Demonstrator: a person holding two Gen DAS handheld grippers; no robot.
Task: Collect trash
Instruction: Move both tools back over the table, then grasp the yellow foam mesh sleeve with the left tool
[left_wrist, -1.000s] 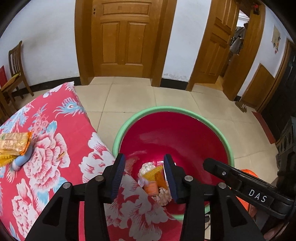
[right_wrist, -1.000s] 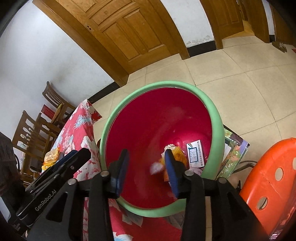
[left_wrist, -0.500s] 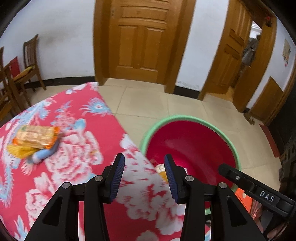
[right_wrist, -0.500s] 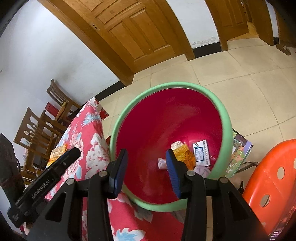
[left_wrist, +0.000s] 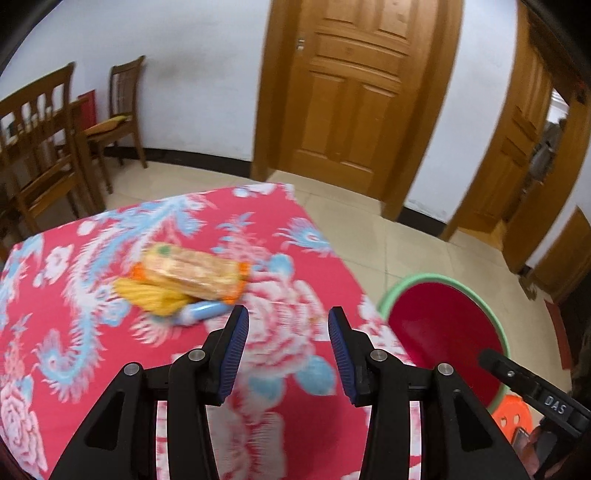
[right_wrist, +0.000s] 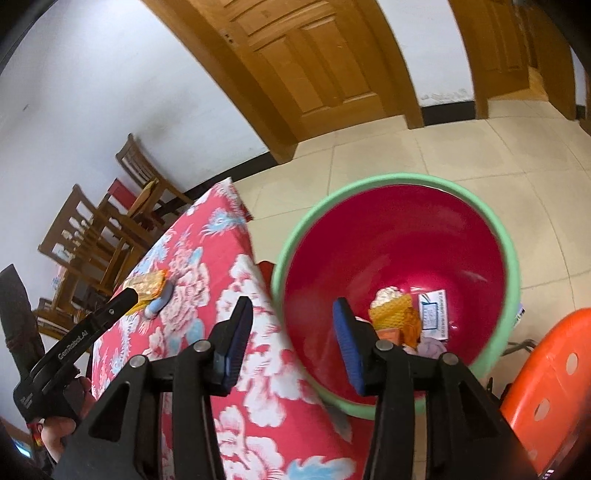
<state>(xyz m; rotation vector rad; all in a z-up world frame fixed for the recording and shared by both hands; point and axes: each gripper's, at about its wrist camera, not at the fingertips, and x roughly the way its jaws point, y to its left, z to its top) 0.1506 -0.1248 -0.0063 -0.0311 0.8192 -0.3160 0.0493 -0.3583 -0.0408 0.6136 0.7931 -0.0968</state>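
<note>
Trash in basin (right_wrist: 397, 236) part hidden behind right claw (right_wrist: 291, 341), opening, empty; left claw (left_wrist: 288, 349) open, empty.

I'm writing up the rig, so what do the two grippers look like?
Both are black plastic, with angular cut-out arms, silver pivot bolts and ribbed blue pads on the jaws. The left gripper reads "GenRobot.AI" in white along its side; the right gripper reads "DAS".

L gripper (left_wrist: 288, 332) swings off the red basin (left_wrist: 443, 332) and now sits over the floral tablecloth (left_wrist: 92, 295), empty, facing the orange snack packet (left_wrist: 192, 269) w/ blue tube (left_wrist: 201, 312). R gripper (right_wrist: 291, 328) lifts back from basin, jaws opening, nothing between.
</note>
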